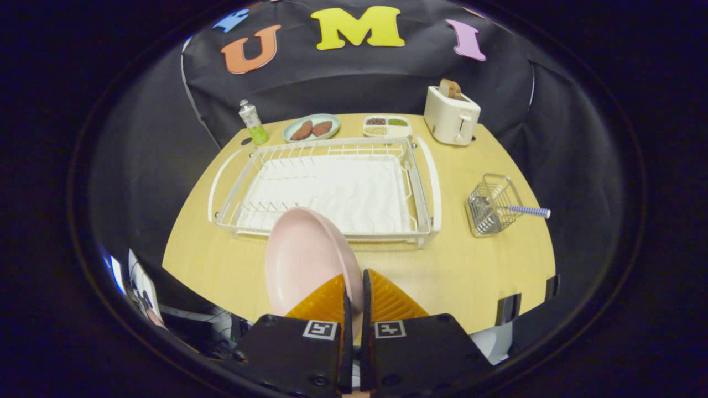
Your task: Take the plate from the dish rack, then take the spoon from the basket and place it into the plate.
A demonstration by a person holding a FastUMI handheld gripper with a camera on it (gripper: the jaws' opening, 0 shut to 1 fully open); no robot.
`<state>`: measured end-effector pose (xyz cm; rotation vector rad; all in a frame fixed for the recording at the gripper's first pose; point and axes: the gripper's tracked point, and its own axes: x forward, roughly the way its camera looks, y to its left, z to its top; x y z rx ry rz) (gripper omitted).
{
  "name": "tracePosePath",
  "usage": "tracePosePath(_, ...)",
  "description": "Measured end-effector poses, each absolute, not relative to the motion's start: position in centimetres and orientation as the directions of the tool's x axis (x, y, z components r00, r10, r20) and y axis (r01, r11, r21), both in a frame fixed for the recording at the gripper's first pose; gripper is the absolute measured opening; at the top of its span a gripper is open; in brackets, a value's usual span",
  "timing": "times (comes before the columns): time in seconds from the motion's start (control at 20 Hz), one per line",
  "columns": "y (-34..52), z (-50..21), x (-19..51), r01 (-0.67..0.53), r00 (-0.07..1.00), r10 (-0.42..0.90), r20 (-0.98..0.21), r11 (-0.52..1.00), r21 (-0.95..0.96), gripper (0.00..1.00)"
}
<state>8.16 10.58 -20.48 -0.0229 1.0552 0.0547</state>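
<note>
**Desk:** What does the handheld two-finger gripper (354,287) have?

**Photographer:** Its fingers are closed on the rim of a pale pink round plate (301,260), one finger on each face. The plate stands on edge, tilted, above the light wooden tabletop (475,276), in front of the white wire dish rack (332,185).

**Desk:** And the rack?

**Photographer:** It sits mid-table on a white drain tray, just beyond the plate.

**Desk:** Where is the spoon?

**Photographer:** A spoon with a blue-and-white patterned handle (528,210) lies in a small silver wire basket (492,205) to the right of the rack, its handle poking out sideways, well apart from the fingers.

**Desk:** Anything behind?

**Photographer:** Along the far edge: a small clear bottle with green contents (252,121), a light green dish holding two brown patties (311,128), a divided white tray of grains (386,125), and a cream toaster with bread in its slot (451,115).
</note>
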Motion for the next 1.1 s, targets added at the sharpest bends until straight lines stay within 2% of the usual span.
tracePosePath(0.15, 8.7, -23.1, 7.3, 0.016, 0.473, 0.054, -0.879, 0.997, 0.071, 0.11)
tracePosePath(0.35, 7.1, -25.5, 6.6, 0.096, 0.433, 0.165, -0.886, 0.969, 0.227, 0.12)
tracePosePath(0.65, 5.0, -27.8, 7.0, 0.133, 0.412, 0.241, -0.879, 0.938, 0.320, 0.14)
tracePosePath(0.85, 4.3, -28.9, 6.8, 0.124, 0.400, 0.237, -0.885, 0.943, 0.309, 0.18)
tracePosePath(0.95, 3.2, -28.9, 6.7, 0.105, 0.421, 0.168, -0.891, 0.967, 0.232, 0.20)
tracePosePath(1.0, 3.2, -29.0, 6.7, 0.082, 0.434, 0.156, -0.887, 0.974, 0.211, 0.18)
tracePosePath(1.1, 3.9, -27.9, 6.6, 0.028, 0.465, 0.193, -0.864, 0.972, 0.232, 0.28)
